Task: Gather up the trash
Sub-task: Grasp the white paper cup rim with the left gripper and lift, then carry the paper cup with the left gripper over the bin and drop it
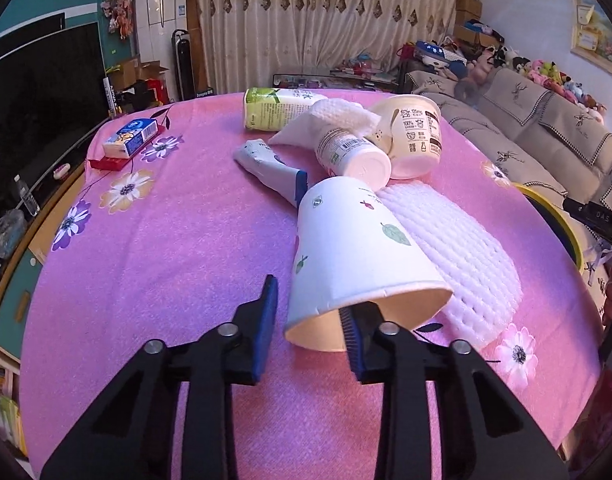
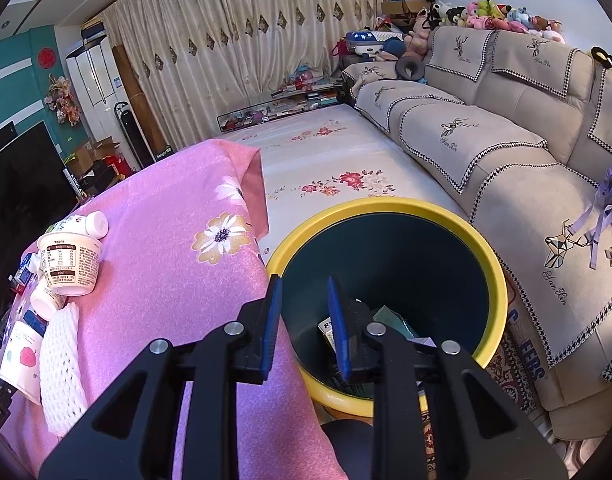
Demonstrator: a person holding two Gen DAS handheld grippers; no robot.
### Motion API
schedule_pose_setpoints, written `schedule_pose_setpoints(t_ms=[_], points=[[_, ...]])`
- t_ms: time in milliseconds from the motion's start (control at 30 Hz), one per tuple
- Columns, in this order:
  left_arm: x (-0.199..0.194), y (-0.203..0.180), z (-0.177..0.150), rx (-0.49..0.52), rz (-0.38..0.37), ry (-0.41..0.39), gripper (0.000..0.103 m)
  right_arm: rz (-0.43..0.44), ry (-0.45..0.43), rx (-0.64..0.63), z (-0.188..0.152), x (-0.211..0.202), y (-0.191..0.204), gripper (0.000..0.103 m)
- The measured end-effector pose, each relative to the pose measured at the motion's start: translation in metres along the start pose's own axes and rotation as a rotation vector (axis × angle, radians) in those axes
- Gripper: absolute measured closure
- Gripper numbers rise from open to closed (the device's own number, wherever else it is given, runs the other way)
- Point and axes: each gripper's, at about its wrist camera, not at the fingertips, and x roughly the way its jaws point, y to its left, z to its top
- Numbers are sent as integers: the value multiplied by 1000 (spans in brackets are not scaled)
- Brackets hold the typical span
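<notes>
Left wrist view first: on the pink flowered cloth [image 1: 166, 260] a white paper cup [image 1: 346, 248] with leaf prints lies on its side, its mouth turned toward the left gripper [image 1: 308, 296]. That gripper straddles the near rim, one blue-padded finger inside the mouth and the other outside. A thin sliver of cloth shows between the outer pad and the cup wall, so the fingers stand fairly narrow around the wall without visibly pinching it. A white foam net sleeve [image 1: 458, 256] lies against the cup's right side. Beyond the cup the other rubbish is bunched together: a small white bottle [image 1: 354, 156] on its side, touching a cream yogurt tub [image 1: 414, 136], a crumpled white tissue [image 1: 338, 116] draped over them, a green drink can [image 1: 274, 108] behind, and a squashed white and blue carton [image 1: 270, 164] to the left. A blue tissue pack [image 1: 132, 138] sits well apart near the far left edge of the cloth. From the right wrist view, the right gripper [image 2: 304, 304] hangs over the near rim of a yellow-rimmed dark bin [image 2: 386, 208], which stands just beside the cloth-covered table and in front of a grey sofa [image 2: 506, 160]. Its fingers are narrowly parted with nothing between them. Some scraps [image 2: 390, 316] already lie at the bottom of the bin.
</notes>
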Motion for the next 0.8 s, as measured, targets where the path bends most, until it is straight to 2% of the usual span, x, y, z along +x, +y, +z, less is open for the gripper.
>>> schedule_pose_setpoints(t_ms=[33,100,233,467,600,800], points=[[2,-1,1,1,-3,5,89,0,0,0,0,0,0,80],[1,-3,0,3,-9,-2,96,0,2,0,0,0,0,80],[-10,-10,2,32,13,-31,96,9,5,3,0,1,-1,80],[-47,-27,13,53,-35,-98,96,12,-18,5,-2,-7,-7,80],[-57,-56,26,99,-91,-125,96,4,-30,17,-3,-16,-20,80],[-39,-121,48,179,-221,-109,96,-39,-44,49,-4,-28,-51,80]])
